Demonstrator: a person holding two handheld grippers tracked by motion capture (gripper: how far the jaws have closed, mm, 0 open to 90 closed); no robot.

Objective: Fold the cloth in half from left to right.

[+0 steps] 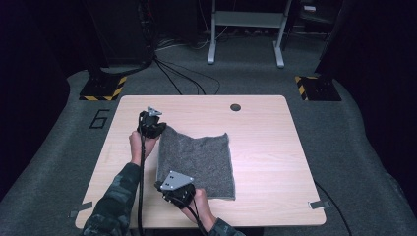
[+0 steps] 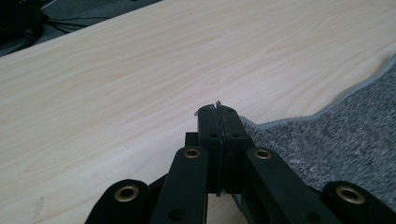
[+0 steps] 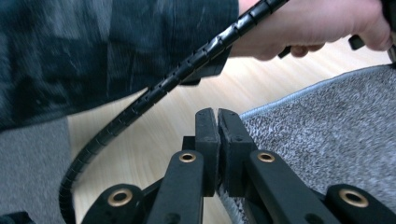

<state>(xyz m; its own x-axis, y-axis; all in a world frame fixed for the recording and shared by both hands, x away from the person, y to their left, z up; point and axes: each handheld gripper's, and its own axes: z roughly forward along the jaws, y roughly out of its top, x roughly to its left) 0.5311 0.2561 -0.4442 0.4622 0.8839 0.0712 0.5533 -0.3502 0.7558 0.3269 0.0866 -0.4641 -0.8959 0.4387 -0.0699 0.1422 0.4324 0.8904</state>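
Left hand-held gripper (image 1: 160,129) and right hand-held gripper (image 1: 167,191) each clenched on the grey cloth's (image 1: 199,162) left-edge corners, likely to fold it; surface (image 1: 265,147) otherwise bare.

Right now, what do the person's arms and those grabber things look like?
Both grippers, left gripper and right gripper, are black, each topped with a grey three-cornered plate. Brass-coloured rivets dot the black jaw links. A ribbed black cable trails from the left one. The sleeves are dark camouflage.
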